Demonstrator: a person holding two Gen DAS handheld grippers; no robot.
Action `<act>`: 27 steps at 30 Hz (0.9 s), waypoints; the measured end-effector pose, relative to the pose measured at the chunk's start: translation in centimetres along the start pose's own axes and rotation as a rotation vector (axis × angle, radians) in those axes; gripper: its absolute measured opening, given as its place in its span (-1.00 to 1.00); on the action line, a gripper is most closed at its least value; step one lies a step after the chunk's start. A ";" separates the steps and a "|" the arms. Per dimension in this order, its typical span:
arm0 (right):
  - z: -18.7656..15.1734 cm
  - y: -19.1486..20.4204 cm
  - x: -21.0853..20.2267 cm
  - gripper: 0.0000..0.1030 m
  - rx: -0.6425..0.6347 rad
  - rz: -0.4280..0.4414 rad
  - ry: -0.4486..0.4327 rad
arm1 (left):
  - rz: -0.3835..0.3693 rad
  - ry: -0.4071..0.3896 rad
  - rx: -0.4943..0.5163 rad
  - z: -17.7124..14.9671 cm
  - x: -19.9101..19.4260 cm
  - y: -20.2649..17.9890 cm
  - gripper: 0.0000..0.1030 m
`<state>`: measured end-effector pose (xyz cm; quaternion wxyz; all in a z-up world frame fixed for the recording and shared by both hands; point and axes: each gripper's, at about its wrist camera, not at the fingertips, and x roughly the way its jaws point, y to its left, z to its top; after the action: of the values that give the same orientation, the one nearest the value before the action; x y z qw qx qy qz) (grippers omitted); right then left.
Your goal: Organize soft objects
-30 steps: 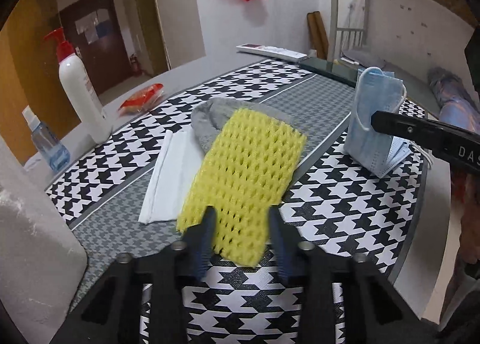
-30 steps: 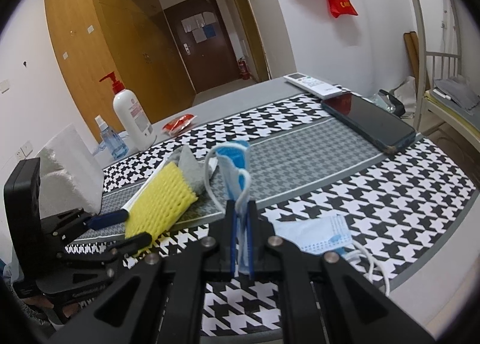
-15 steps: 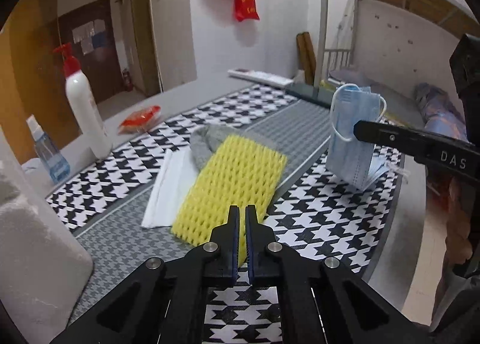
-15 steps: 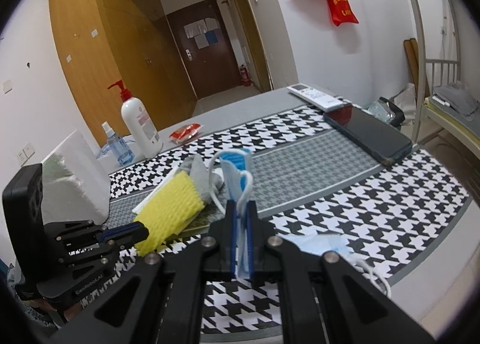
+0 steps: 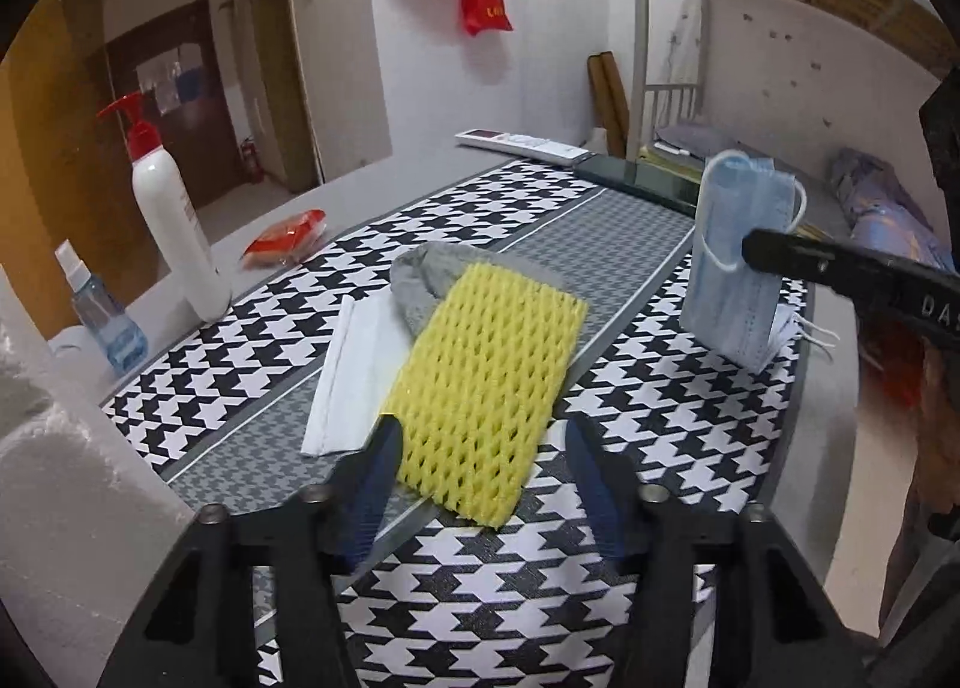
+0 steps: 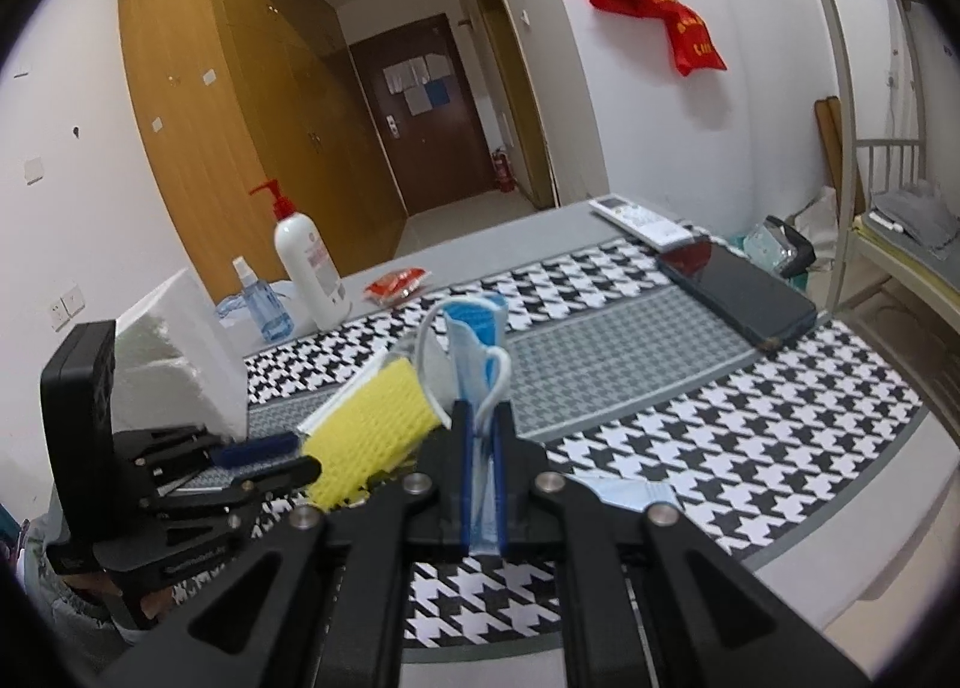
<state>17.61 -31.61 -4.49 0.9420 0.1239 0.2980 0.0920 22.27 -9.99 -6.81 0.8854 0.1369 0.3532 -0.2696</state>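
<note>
Left gripper (image 5: 480,451) jaws opening astride yellow foam net (image 5: 486,382), seemingly clear of it, right gripper (image 6: 480,436) jaws pinching blue mask (image 6: 477,352)

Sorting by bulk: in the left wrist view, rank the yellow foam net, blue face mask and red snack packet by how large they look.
1. yellow foam net
2. blue face mask, though nearness makes this unsure
3. red snack packet, also the farthest
</note>
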 end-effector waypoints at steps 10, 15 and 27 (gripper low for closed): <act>-0.9 -1.1 2.3 -0.85 0.018 0.008 0.061 | 0.035 0.100 0.024 -0.2 3.2 0.0 0.14; -1.0 -1.3 2.3 -0.85 0.023 0.011 0.063 | 0.088 0.111 0.011 -0.3 3.8 0.4 -0.50; -0.6 -1.1 1.3 -0.85 0.024 0.000 0.033 | 0.058 -0.050 -0.030 0.7 -0.9 0.8 -0.62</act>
<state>18.44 -32.21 -5.94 0.9355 0.1336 0.3144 0.0904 22.59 -9.26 -5.65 0.9034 0.1269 0.3306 -0.2418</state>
